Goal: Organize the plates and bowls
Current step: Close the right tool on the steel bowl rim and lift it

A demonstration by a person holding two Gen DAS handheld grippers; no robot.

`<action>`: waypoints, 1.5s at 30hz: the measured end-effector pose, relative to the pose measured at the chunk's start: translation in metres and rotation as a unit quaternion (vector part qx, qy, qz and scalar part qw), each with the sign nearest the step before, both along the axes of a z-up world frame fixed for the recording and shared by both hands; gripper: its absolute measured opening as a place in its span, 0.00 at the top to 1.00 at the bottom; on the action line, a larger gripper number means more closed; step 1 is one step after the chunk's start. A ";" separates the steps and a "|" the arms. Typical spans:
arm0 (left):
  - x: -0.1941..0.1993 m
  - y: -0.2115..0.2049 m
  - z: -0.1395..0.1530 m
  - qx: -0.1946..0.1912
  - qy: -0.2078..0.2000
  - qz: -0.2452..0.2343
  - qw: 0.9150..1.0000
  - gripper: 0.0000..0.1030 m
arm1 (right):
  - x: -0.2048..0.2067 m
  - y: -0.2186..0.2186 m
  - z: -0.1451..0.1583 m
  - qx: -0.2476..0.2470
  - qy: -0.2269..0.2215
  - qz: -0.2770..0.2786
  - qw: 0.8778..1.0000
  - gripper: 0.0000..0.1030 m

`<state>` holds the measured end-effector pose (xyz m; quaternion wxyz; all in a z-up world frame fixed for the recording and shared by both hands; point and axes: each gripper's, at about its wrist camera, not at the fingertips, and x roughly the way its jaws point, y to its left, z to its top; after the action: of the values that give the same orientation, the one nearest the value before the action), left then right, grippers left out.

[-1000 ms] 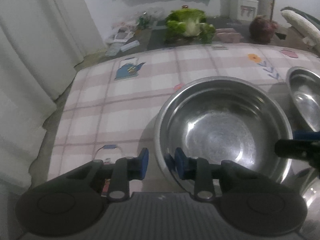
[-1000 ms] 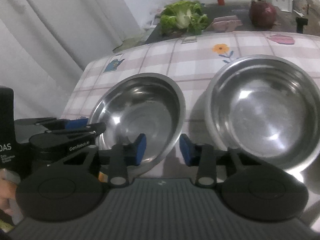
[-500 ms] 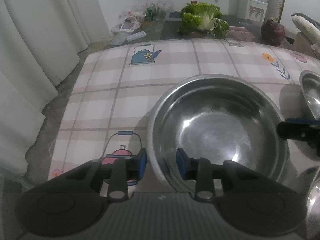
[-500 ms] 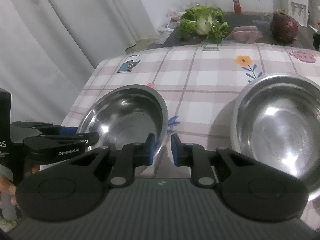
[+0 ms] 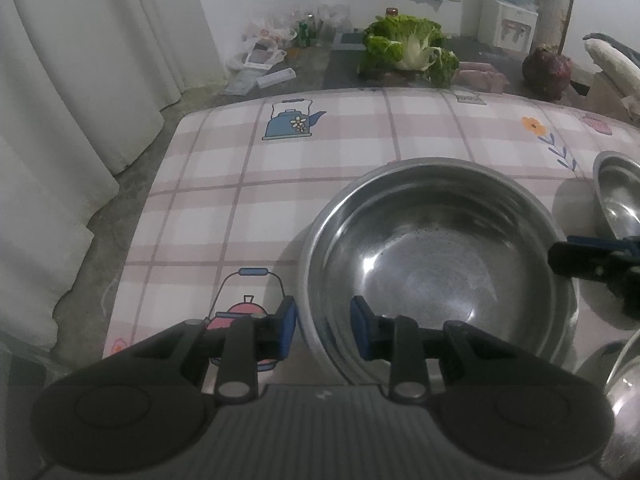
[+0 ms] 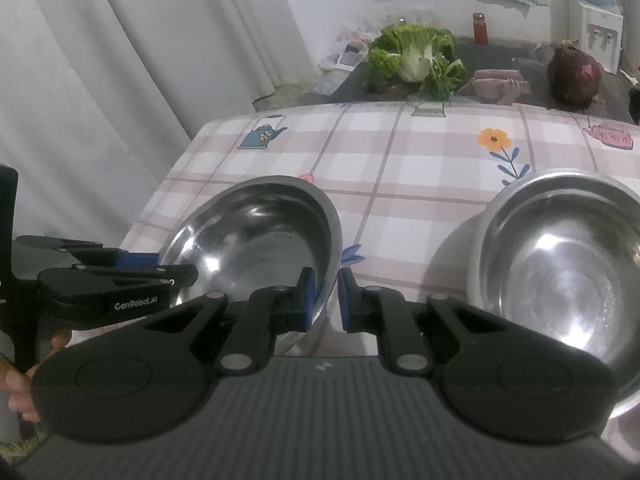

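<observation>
- The right gripper (image 6: pixel 325 295), black with blue pads, pinches the rim of a round stainless-steel bowl (image 6: pixel 256 240), having just closed.
- A second steel bowl (image 6: pixel 560 264) sits well apart on the pink-checked tablecloth (image 6: pixel 420 200).

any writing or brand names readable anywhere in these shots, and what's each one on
"GenRobot.AI": white lettering on the side of the left gripper, in the right wrist view.
Cut-off white letters on the black block at that view's left edge: too little shows to read.
Water dispenser at the back: markings too small and blurred to read.
The tablecloth carries only pictures of teapots and flowers, no words.
</observation>
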<state>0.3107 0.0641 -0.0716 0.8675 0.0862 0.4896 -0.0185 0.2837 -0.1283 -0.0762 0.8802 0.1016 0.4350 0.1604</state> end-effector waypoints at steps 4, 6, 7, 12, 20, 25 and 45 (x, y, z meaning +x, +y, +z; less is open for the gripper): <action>-0.001 -0.001 0.001 -0.004 -0.002 -0.001 1.000 0.74 | -0.001 -0.002 0.002 -0.004 -0.004 -0.001 1.000 0.89; 0.000 0.001 0.000 -0.011 0.001 -0.003 1.000 0.74 | -0.001 -0.005 0.002 -0.001 -0.002 -0.004 1.000 0.90; 0.001 0.002 -0.001 -0.020 0.007 -0.002 1.000 0.74 | -0.001 -0.006 0.001 0.001 0.001 -0.005 1.000 0.90; 0.011 0.012 -0.010 -0.064 0.043 0.011 0.997 0.72 | 0.003 -0.009 -0.008 0.009 0.018 -0.012 1.000 0.90; 0.014 0.015 -0.016 -0.081 0.057 0.021 0.995 0.72 | 0.009 -0.004 -0.013 0.010 0.020 -0.008 1.000 0.89; 0.012 0.017 -0.011 -0.085 0.053 0.020 0.995 0.72 | 0.009 -0.005 -0.012 0.015 0.019 -0.008 1.000 0.89; -0.004 -0.026 0.042 -0.078 0.006 -0.013 0.997 0.72 | -0.011 -0.042 0.035 0.022 -0.031 -0.025 0.999 0.89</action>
<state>0.3065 0.0376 -0.0300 0.8682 0.0242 0.4908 -0.0682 0.2723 -0.1702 -0.0409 0.8944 0.1270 0.4012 0.1514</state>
